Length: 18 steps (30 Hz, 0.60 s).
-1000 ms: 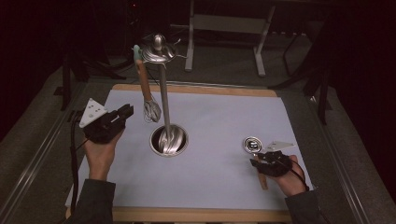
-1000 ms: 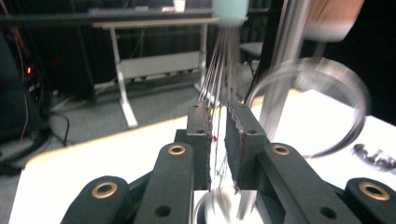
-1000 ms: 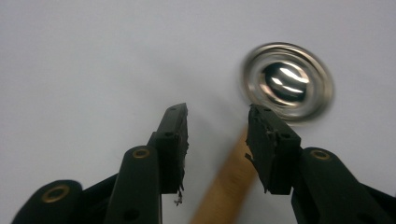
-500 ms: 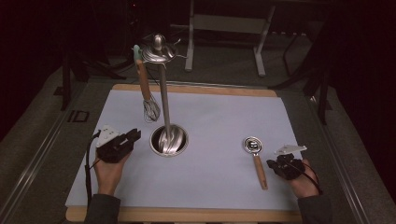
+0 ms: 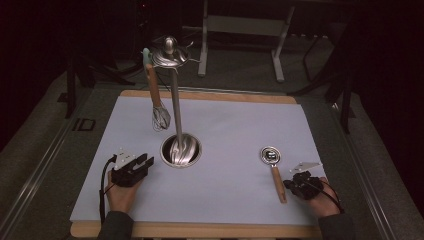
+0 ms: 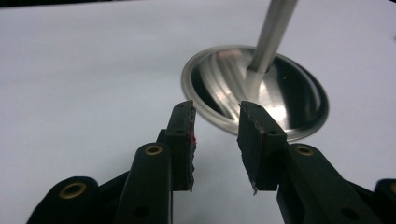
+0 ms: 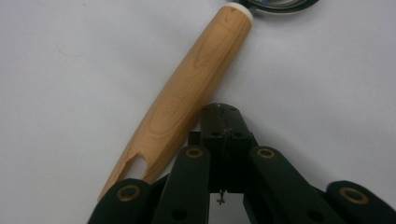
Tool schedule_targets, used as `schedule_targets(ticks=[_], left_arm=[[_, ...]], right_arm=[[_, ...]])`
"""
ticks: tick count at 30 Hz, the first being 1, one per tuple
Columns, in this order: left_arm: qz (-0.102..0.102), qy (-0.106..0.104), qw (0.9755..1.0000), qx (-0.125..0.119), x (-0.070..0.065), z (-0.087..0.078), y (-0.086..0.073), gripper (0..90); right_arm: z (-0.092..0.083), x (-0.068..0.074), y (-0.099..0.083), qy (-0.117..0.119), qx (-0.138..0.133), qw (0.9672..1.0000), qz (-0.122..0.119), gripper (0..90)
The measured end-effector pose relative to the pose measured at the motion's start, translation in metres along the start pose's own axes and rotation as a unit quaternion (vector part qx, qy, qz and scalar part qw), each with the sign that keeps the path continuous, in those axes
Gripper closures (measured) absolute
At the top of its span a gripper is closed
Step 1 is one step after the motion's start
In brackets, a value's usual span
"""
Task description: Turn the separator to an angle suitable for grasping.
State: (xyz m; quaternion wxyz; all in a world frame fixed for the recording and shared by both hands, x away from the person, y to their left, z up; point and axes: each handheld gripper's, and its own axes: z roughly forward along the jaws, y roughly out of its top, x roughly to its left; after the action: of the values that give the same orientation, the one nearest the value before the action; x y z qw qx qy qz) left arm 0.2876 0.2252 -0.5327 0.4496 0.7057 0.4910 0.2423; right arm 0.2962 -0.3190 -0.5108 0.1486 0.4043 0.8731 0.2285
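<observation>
Pale sheet covering the table (image 5: 235,120) is bearing a steel hanging stand (image 5: 176,107). Beside its base, the left gripper (image 5: 146,161) is resting, jaws having just been opening, empty. The right gripper (image 5: 287,183), pressed together, is lying just beside the wooden-handled strainer (image 5: 274,167), seemingly set down for hanging.

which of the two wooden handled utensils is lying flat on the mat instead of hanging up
The strainer, lying flat beside the right gripper, round metal head pointing away from the person. The whisk hangs head-down from the stand.

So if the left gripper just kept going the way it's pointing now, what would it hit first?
Most likely the round steel base of the utensil stand: the left gripper, jaws open with nothing between them, aims at the base's near rim across bare mat. How low it sits is unclear, so it might pass over the rim toward the pole.
</observation>
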Motion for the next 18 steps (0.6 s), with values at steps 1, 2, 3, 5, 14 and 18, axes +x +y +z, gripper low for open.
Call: schedule_targets(ticks=[1, 2, 3, 5, 14, 18], left_arm=[[-0.003, 0.001, 1.0000, 0.003, 0.001, 0.001, -0.001, 66.4], [-0.004, 0.007, 1.0000, 0.006, 0.002, 0.002, -0.003, 65.9], [-0.004, 0.011, 0.9999, 0.012, 0.004, 0.004, -0.004, 64.7], [-0.014, 0.011, 0.9998, 0.008, 0.006, 0.003, -0.004, 63.4], [-0.002, 0.014, 0.9998, 0.015, 0.004, 0.004, -0.004, 62.3], [0.000, 0.015, 0.9997, 0.021, 0.003, 0.005, -0.004, 61.5]], right_arm=[[0.000, 0.000, 0.000, 0.002, 0.001, 1.0000, -0.002, 89.9], [0.000, 0.001, 0.000, 0.003, 0.002, 1.0000, -0.003, 89.9], [-0.001, 0.002, 0.000, 0.004, 0.003, 1.0000, -0.004, 89.8], [-0.001, 0.004, 0.000, 0.005, 0.003, 1.0000, -0.008, 89.8], [-0.001, 0.012, 0.002, 0.014, 0.008, 0.9995, -0.026, 89.5], [0.001, 0.016, 0.004, 0.017, 0.008, 0.9993, -0.033, 88.9]])
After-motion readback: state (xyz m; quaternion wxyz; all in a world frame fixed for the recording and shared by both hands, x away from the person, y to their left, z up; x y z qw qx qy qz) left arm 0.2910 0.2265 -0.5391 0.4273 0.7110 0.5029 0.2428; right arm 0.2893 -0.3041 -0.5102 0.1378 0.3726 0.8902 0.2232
